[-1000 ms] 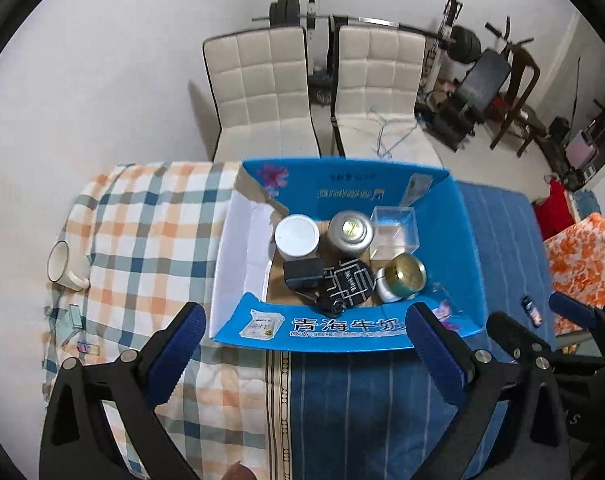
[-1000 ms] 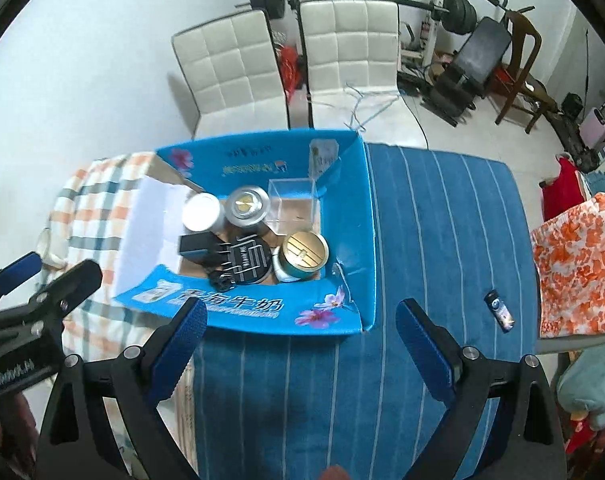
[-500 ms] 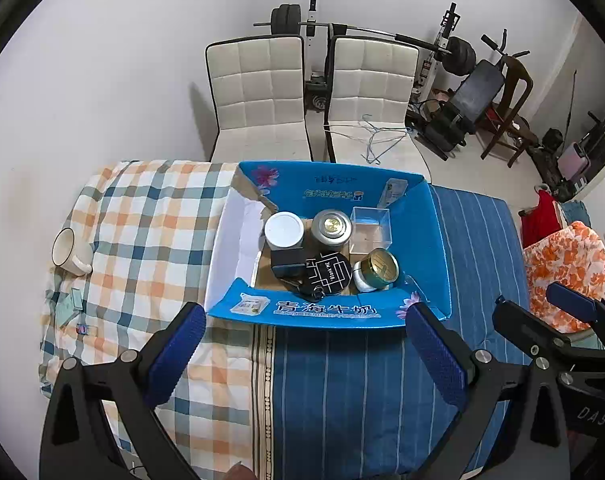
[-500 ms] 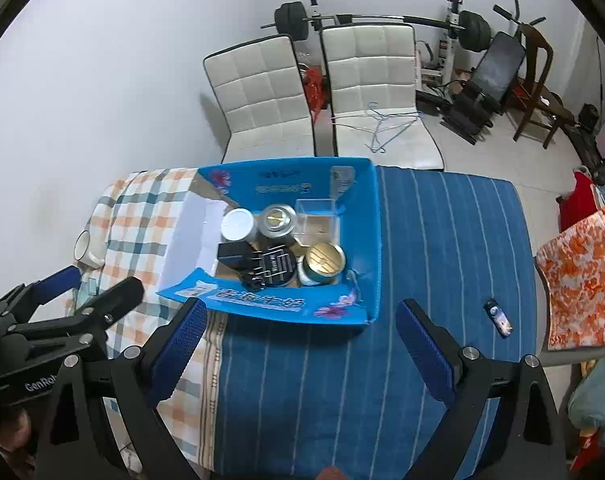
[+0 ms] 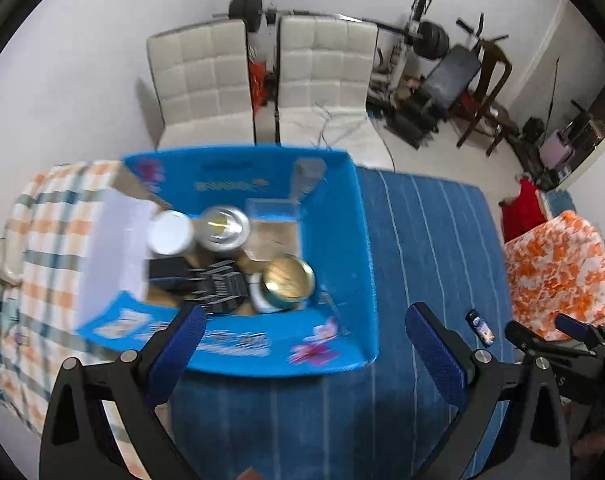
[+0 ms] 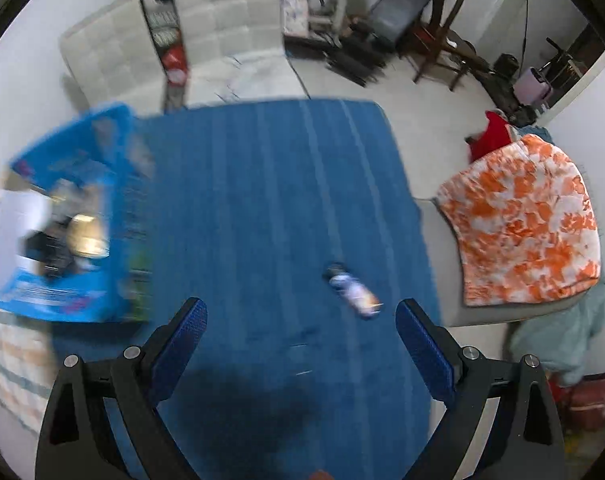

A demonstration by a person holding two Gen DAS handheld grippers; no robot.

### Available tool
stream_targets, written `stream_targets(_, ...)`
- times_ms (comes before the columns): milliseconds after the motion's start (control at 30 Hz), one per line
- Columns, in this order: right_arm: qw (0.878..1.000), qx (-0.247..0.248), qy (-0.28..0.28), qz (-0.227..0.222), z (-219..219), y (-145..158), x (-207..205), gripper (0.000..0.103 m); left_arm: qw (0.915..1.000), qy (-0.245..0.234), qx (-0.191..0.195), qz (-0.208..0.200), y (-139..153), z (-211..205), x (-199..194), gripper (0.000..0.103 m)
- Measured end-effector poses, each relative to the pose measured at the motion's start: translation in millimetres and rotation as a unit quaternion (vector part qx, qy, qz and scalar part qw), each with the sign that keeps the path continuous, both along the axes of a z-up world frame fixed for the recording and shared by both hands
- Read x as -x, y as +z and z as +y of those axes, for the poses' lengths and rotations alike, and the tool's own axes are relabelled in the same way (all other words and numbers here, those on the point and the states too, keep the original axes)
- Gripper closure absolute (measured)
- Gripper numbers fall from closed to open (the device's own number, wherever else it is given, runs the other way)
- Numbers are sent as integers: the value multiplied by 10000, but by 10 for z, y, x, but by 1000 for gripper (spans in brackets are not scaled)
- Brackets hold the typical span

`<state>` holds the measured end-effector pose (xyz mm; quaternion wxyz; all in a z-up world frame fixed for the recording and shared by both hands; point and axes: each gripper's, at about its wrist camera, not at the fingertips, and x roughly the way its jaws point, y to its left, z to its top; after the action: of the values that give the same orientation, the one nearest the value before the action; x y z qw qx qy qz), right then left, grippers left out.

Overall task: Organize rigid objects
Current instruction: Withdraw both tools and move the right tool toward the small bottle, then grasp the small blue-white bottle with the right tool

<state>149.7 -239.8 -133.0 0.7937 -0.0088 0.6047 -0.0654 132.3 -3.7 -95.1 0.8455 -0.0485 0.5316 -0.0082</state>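
My blue box (image 5: pixel 334 240) is holding a white-lid jar (image 5: pixel 170 233), a silver tin (image 5: pixel 224 227), a gold tin (image 5: pixel 288 278) and a black case (image 5: pixel 218 286). A small tube (image 6: pixel 352 290) is lying apart on the blue cloth (image 6: pixel 262 184). My left gripper (image 5: pixel 302 344) and right gripper (image 6: pixel 300 336) are hanging wide apart, gripping nothing. Two white chairs (image 5: pixel 262 80) are standing behind.

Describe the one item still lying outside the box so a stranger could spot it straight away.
Start at the blue striped cloth covering the table's right half, to the right of the blue box. Alone on that cloth, toward the orange flowered cushion, lies a small dark packet with a pale printed label. Every other loose item sits inside the box; this one lies by itself.
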Motion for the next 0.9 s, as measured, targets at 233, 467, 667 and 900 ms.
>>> stream_targets(233, 9962, 145, -61, 859, -610, -1311, -405, 6, 9992, 105, -219, 317, -537, -445, -326, 0)
stream_targets(467, 9953, -372, -437, 784, -935, -1800, -470, 4, 9985, -4, -265, 470, -696, -647, -453, 0)
stream_targets(667, 9967, -307, -351, 670, -676, -1686, -338, 72, 9979, -157, -393, 492, -702, -694, -427, 0)
stream_targets(900, 9949, -555, -516, 669, -372, -1561, -173, 76, 9977, -230, -470, 433, -639, -613, -321, 0)
